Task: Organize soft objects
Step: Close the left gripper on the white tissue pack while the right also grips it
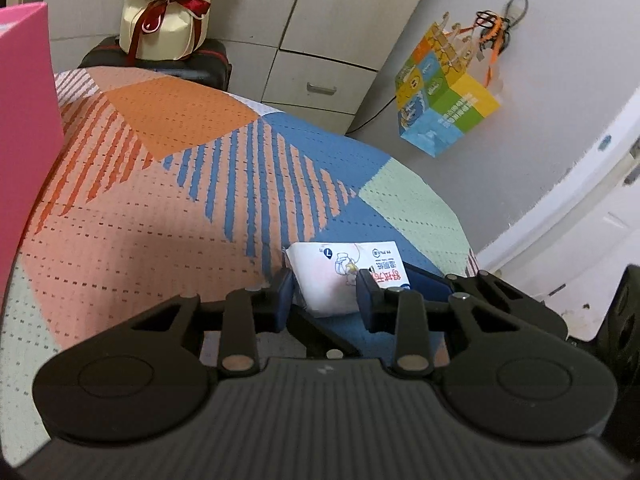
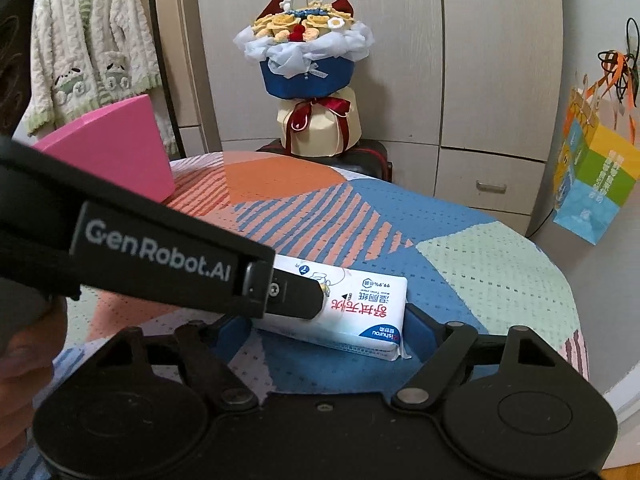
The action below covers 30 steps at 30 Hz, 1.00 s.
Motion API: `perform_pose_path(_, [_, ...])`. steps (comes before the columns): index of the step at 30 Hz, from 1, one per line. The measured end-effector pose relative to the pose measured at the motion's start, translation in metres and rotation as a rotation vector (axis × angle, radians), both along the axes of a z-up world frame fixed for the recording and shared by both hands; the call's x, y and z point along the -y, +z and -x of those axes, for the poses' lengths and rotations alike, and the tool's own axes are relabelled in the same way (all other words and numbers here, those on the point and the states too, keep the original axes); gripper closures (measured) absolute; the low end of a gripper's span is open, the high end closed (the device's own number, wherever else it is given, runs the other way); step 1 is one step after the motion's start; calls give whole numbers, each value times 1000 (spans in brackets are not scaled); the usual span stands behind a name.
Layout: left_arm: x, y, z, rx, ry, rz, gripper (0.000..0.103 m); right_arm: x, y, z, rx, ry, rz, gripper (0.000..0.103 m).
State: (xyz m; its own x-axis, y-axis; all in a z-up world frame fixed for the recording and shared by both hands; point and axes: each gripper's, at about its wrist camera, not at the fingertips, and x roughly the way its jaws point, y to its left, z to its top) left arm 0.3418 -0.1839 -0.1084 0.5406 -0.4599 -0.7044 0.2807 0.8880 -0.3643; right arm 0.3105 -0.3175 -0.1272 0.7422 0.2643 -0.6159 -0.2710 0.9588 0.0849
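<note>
A white wet-wipes pack (image 1: pixel 340 276) with red and blue print lies near the front right edge of a round table under a patterned cloth (image 1: pixel 168 208). My left gripper (image 1: pixel 324 298) is shut on the pack's end. In the right wrist view it reaches in from the left, and one of its fingers (image 2: pixel 296 300) rests on top of the pack (image 2: pixel 360 312). My right gripper (image 2: pixel 328 326) stands open and wide, with one blue pad just beyond each end of the pack. I cannot tell whether those pads touch it.
A pink box (image 2: pixel 120 148) stands at the table's back left. Behind the table a flower bouquet (image 2: pixel 308 80) sits on a black case before beige cabinets. A colourful paper bag (image 1: pixel 444 92) hangs on the right wall, a cardigan (image 2: pixel 88 48) at far left. The table's edge (image 2: pixel 576 320) is just right of the pack.
</note>
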Motion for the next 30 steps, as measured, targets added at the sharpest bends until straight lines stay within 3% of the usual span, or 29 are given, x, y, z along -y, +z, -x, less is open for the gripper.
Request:
perform_pose_path(8, [1, 10, 31, 13, -52, -35, 70, 0, 8, 26, -37, -18, -42, 18])
perform_pose_path(17, [-7, 26, 73, 34, -92, -27, 70, -11, 24, 67, -27, -41, -25, 16])
perform_pose_path(25, [-14, 40, 120, 78, -147, -26, 70, -34, 36, 113, 6, -93, 73, 15])
perform_pose_path(30, [-22, 51, 144, 108, -181, -35, 70, -36, 41, 133, 14, -114, 39, 15])
